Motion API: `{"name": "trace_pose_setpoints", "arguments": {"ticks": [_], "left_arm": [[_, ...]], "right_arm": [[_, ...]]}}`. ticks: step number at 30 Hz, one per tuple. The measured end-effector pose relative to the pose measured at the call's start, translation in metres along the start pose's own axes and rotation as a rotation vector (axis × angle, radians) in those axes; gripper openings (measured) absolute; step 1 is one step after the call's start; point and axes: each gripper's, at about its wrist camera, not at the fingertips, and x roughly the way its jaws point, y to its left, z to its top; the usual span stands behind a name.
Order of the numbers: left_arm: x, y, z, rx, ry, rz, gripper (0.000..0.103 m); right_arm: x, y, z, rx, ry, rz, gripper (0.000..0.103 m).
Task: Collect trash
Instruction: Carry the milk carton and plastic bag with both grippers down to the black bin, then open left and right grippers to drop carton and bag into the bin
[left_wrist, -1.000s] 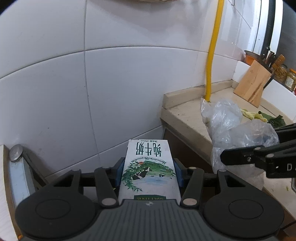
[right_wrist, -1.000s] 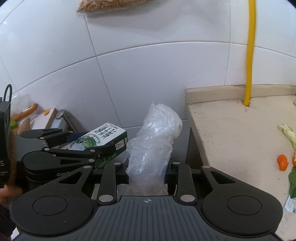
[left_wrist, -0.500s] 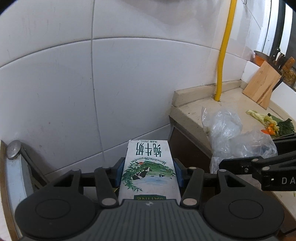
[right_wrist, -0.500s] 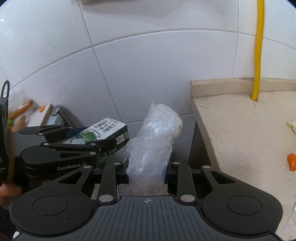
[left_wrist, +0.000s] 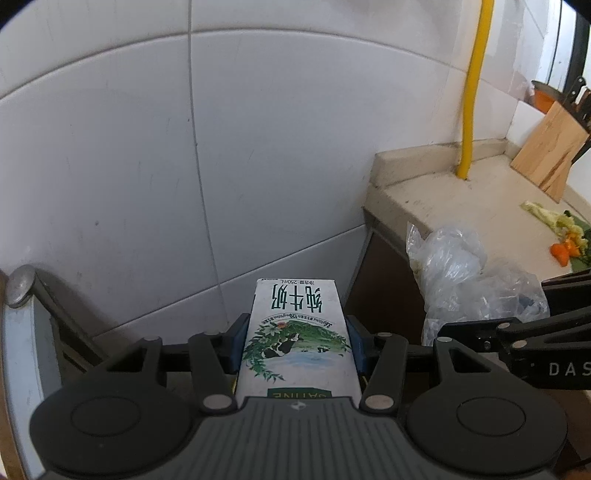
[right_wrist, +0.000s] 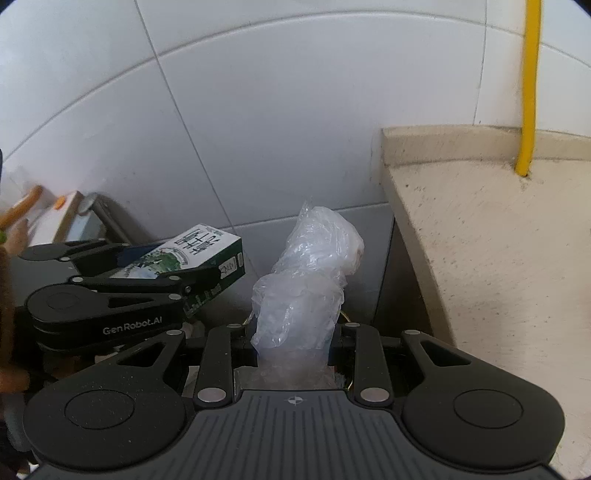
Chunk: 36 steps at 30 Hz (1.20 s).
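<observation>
My left gripper (left_wrist: 295, 343) is shut on a white and green milk carton (left_wrist: 297, 336), held flat between its blue pads, off the counter's left end in front of the tiled wall. The carton also shows in the right wrist view (right_wrist: 192, 254), with the left gripper (right_wrist: 147, 284) around it. My right gripper (right_wrist: 293, 343) is shut on a crumpled clear plastic bag (right_wrist: 306, 280), which sticks up from the jaws. The bag also shows in the left wrist view (left_wrist: 469, 273), just right of the carton.
A beige stone counter (right_wrist: 498, 258) lies to the right, with a yellow pipe (left_wrist: 472, 92) at its back. A wooden knife block (left_wrist: 550, 147) and vegetable scraps (left_wrist: 565, 236) are further right. A metal-edged unit (left_wrist: 22, 325) stands left. White wall tiles are ahead.
Both grippers have moved left and down, away from the counter, still holding the carton and the bag. The counter edge has shifted to the right in both views.
</observation>
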Motion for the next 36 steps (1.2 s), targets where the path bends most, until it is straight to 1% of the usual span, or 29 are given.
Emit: {"name": "trace_pose_setpoints", "arguments": {"ticks": [14, 22, 28, 33, 36], "left_arm": [[0.025, 0.003, -0.002, -0.007, 0.07, 0.035, 0.046], [0.038, 0.004, -0.001, -0.012, 0.099, 0.053, 0.046], [0.052, 0.004, 0.001, -0.031, 0.134, 0.048, 0.046], [0.06, 0.007, 0.004, -0.045, 0.147, 0.042, 0.046], [0.063, 0.009, 0.004, -0.053, 0.155, 0.038, 0.047]], "right_arm": [[0.038, -0.007, 0.001, 0.028, 0.073, 0.028, 0.034], [0.056, -0.01, -0.001, 0.038, 0.114, 0.025, 0.035], [0.071, -0.011, 0.001, 0.047, 0.139, 0.022, 0.035], [0.085, -0.009, 0.006, 0.041, 0.163, 0.015, 0.035], [0.094, -0.005, 0.008, 0.042, 0.185, 0.026, 0.036]]}}
